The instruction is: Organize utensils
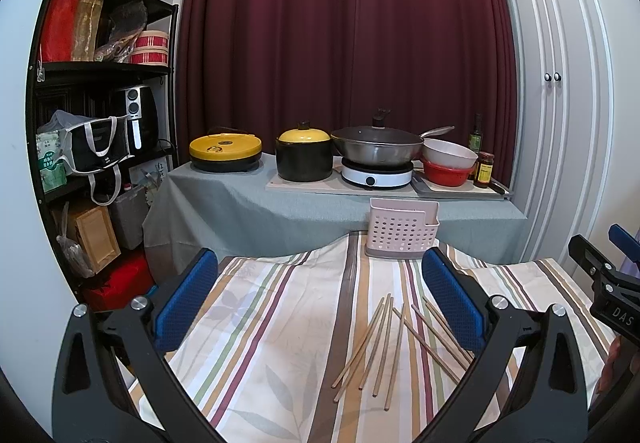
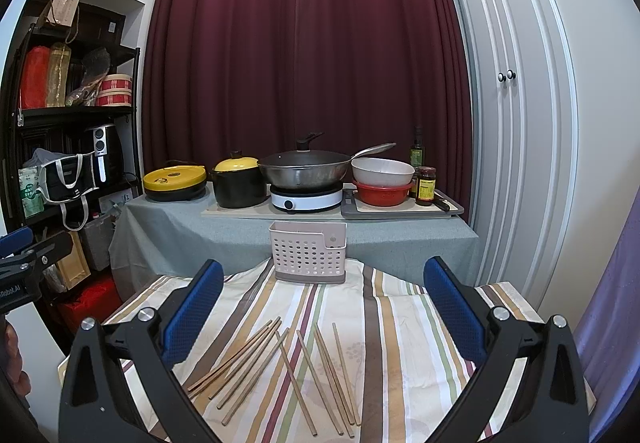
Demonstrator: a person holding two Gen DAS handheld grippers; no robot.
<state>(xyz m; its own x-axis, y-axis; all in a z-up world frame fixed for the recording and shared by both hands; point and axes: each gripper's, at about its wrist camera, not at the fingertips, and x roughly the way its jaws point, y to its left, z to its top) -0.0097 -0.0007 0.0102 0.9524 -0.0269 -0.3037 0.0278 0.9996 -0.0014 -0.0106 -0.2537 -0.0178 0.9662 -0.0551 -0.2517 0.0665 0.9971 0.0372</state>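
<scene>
Several wooden chopsticks (image 1: 384, 347) lie loose in a fan on the striped tablecloth (image 1: 280, 323); the right wrist view shows the same chopsticks (image 2: 280, 367) spread between its fingers. A pale perforated utensil holder (image 1: 402, 227) stands upright at the table's far edge, also seen as the holder (image 2: 308, 252). My left gripper (image 1: 320, 299) hovers above the cloth, open and holding nothing, left of the chopsticks. My right gripper (image 2: 323, 307) is open over the chopsticks, holding nothing. The right gripper's body (image 1: 608, 283) shows at the left view's right edge.
Behind stands a grey-clothed counter (image 2: 180, 231) with a yellow electric pan (image 2: 174, 179), a yellow-lidded black pot (image 2: 238, 181), a wok on an induction hob (image 2: 306, 199), stacked bowls (image 2: 382, 181) and bottles (image 2: 424, 185). A black shelf rack (image 1: 100, 123) stands left, white cupboard doors (image 2: 516, 123) right.
</scene>
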